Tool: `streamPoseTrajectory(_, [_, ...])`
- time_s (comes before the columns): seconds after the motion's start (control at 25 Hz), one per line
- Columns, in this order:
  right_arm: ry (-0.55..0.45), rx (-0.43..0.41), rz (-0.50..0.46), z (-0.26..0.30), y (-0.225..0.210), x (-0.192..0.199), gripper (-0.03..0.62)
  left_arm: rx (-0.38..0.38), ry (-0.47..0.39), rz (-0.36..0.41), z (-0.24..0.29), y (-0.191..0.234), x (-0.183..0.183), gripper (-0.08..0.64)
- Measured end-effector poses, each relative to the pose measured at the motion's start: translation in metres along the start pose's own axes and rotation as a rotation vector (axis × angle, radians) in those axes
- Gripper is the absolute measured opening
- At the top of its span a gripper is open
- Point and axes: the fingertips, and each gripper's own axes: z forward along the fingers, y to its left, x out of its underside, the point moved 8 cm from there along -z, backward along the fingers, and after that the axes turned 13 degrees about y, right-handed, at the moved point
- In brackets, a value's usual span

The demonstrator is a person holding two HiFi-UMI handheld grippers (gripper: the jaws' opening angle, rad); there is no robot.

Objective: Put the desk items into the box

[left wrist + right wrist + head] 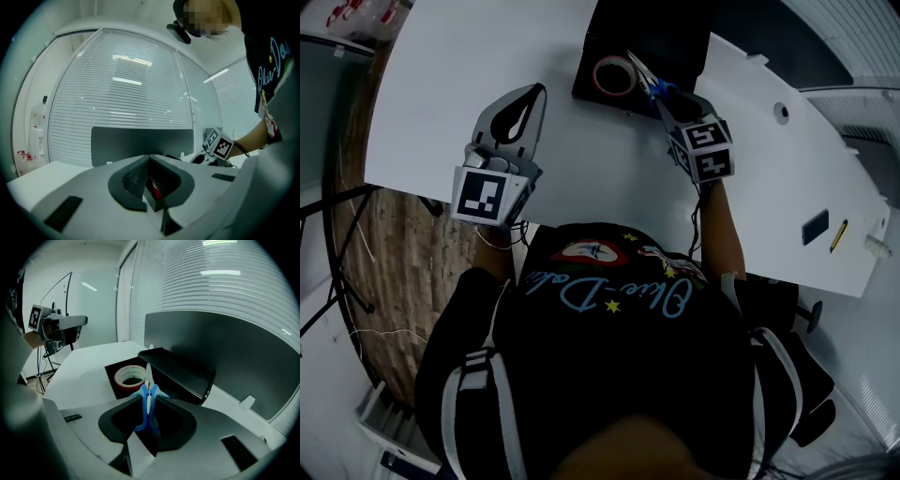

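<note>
A black box (675, 37) stands open at the far side of the white desk (431, 75), with a red tape roll (614, 75) lying inside it. My right gripper (667, 101) is shut on blue-handled scissors (654, 86), held over the box's near right edge. In the right gripper view the scissors (142, 416) sit upright between the jaws. Their blades point toward the tape roll (131, 376) in the box (187, 376). My left gripper (536, 94) hovers over bare desk left of the box, jaw tips together. A small red patch shows in its hollow (153, 187); I cannot tell what it is.
On the desk's right wing lie a small dark item (814, 227), a yellow pencil (838, 236) and a white object (877, 246). A dark partition panel (234, 348) stands behind the box. Stands and cables are on the wooden floor (403, 253) to the left.
</note>
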Motion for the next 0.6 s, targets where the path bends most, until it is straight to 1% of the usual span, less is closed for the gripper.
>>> streamPoseTrajectory(0.24, [0.052, 0.001, -0.006, 0.007, 0.001, -0.003, 0.093, 0.002, 0.001, -0.009, 0.0, 0.003, 0.002, -0.003])
streamPoseTrajectory(0.6, [0.091, 0.016, 0.015, 0.022, -0.001, -0.002, 0.094, 0.008, -0.004, -0.016, 0.0, 0.003, 0.003, -0.003])
